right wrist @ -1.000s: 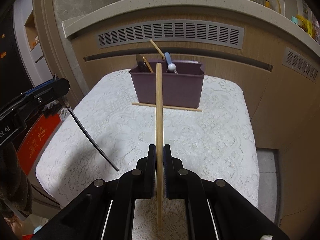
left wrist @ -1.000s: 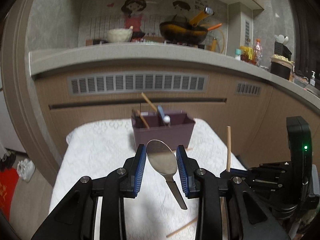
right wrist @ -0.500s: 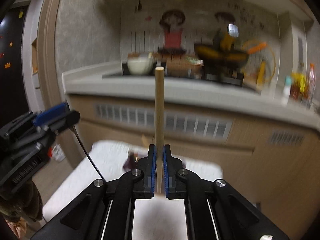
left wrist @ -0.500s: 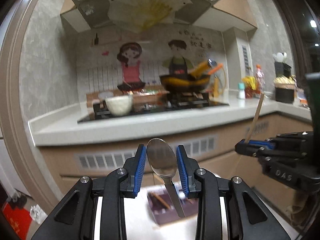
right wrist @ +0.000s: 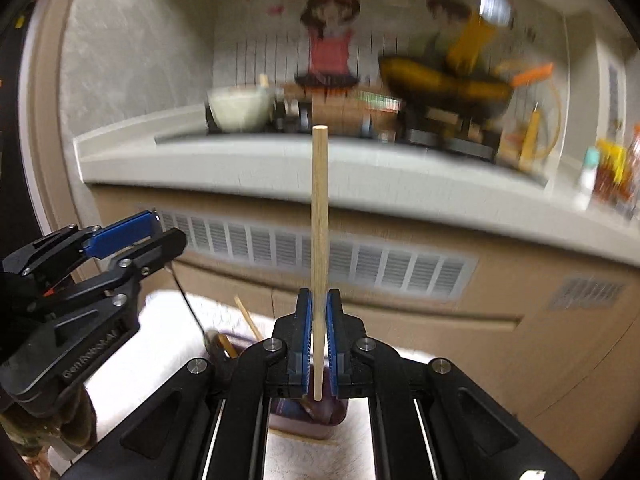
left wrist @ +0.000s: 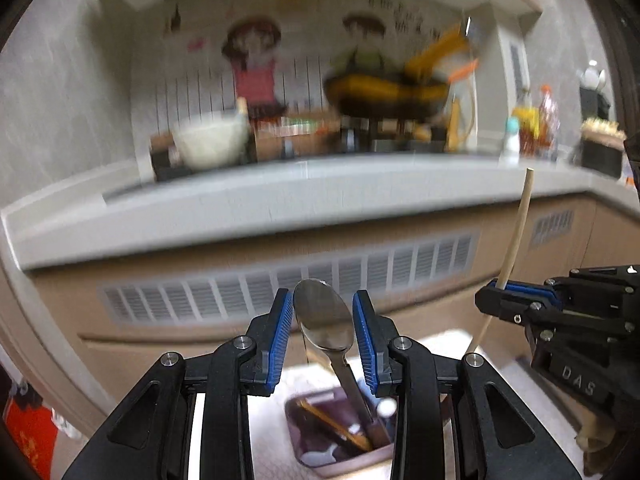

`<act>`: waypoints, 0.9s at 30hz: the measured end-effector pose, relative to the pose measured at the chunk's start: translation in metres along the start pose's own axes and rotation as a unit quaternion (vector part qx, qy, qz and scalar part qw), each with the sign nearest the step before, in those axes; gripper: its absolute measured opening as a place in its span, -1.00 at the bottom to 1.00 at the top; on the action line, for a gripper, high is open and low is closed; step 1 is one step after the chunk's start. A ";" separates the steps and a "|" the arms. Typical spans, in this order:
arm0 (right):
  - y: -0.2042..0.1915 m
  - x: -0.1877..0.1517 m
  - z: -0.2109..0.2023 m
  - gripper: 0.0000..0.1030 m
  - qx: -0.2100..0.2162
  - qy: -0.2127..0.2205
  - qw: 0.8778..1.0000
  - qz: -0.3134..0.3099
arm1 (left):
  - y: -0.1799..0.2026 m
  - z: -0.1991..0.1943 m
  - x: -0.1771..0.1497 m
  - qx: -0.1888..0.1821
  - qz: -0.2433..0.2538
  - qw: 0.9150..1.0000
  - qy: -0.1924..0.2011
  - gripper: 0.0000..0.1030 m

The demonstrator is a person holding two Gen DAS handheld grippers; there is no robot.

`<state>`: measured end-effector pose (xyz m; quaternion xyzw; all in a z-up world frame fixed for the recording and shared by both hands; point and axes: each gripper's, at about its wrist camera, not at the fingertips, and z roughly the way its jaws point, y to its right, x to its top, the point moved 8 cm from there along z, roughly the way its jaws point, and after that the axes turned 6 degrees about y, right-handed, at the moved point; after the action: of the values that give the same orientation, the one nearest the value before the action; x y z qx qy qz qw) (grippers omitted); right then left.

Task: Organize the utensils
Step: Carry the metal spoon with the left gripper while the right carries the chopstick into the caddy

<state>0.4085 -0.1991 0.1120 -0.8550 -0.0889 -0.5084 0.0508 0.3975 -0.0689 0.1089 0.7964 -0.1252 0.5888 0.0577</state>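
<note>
Shiny spoon (left wrist: 325, 322) hangs handle-down between the left gripper (left wrist: 323, 336) fingers, while the right gripper (right wrist: 318, 346) fingers pinch a chopstick (right wrist: 319, 216) upright, both aimed at the box (left wrist: 340, 432) at the bottom middle.

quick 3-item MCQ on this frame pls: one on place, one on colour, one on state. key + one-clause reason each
1. Where is the purple utensil box?
A. on the counter
B. below the left gripper
C. on the floor

2. Colour of the gripper pads?
A. blue
B. red
C. green

3. The right gripper is:
A. open, holding nothing
B. shut on the wooden chopstick
C. shut on a fork

Key: B, the box shows under the held metal spoon; A, both pads are blue; B, the stick stands upright between the closed pads.
</note>
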 end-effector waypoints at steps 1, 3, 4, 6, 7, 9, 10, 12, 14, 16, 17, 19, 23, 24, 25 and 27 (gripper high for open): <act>0.001 -0.013 0.012 -0.87 0.002 -0.015 1.000 0.003 | 0.002 0.009 -0.010 0.001 0.000 1.000 -0.010 -0.38; 0.002 -0.034 0.030 -0.87 0.007 -0.039 0.999 0.007 | 0.003 0.029 -0.032 0.003 -0.003 0.999 -0.033 -0.38; 0.002 -0.048 0.043 -0.87 0.010 -0.059 0.998 0.012 | 0.005 0.037 -0.042 0.003 -0.004 0.999 -0.044 -0.37; 0.001 -0.070 0.057 -0.86 0.019 -0.087 0.996 0.020 | 0.009 0.048 -0.059 0.000 -0.004 0.998 -0.062 -0.36; 0.002 -0.079 0.063 -0.86 0.024 -0.098 0.995 0.024 | 0.011 0.051 -0.066 0.000 -0.001 0.998 -0.070 -0.36; 0.000 -0.092 0.071 -0.79 0.033 -0.117 0.992 0.024 | 0.014 0.054 -0.076 0.000 0.002 0.997 -0.078 -0.34; -0.002 -0.096 0.072 -0.61 0.037 -0.124 0.991 0.020 | 0.015 0.054 -0.078 0.000 0.003 0.997 -0.081 -0.33; -0.005 -0.102 0.069 -0.31 0.037 -0.125 0.991 0.010 | 0.015 0.054 -0.082 -0.001 0.002 0.996 -0.087 -0.29; -0.008 -0.104 0.064 -0.27 0.036 -0.121 0.992 0.003 | 0.017 0.052 -0.084 -0.002 0.003 0.996 -0.090 -0.14; -0.010 -0.103 0.055 -0.23 0.039 -0.117 0.992 0.004 | 0.017 0.047 -0.086 -0.003 0.006 0.996 -0.091 0.05; -0.011 -0.102 0.050 -0.19 0.040 -0.114 0.993 0.005 | 0.013 0.043 -0.087 -0.001 0.005 0.996 -0.090 0.07; -0.010 -0.104 0.036 0.06 0.035 -0.108 0.993 0.007 | 0.003 0.033 -0.092 0.001 -0.002 0.996 -0.090 0.10; -0.005 -0.126 0.003 0.26 0.023 -0.102 0.995 -0.004 | -0.033 0.008 -0.114 -0.002 -0.069 0.994 -0.087 0.28; -0.004 -0.135 -0.003 0.27 0.024 -0.106 0.994 -0.007 | -0.040 0.006 -0.123 -0.011 -0.087 0.992 -0.092 0.28; -0.004 -0.147 -0.008 0.28 0.026 -0.112 0.993 -0.010 | -0.045 0.004 -0.133 -0.021 -0.100 0.989 -0.102 0.28; -0.005 -0.175 -0.018 0.28 0.026 -0.130 0.991 -0.016 | -0.050 0.005 -0.162 -0.045 -0.123 0.982 -0.136 0.29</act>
<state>0.3102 -0.2150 -0.0336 -0.9109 -0.1213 -0.3908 0.0531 0.3711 -0.0011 -0.0439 0.8752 -0.0594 0.4567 0.1482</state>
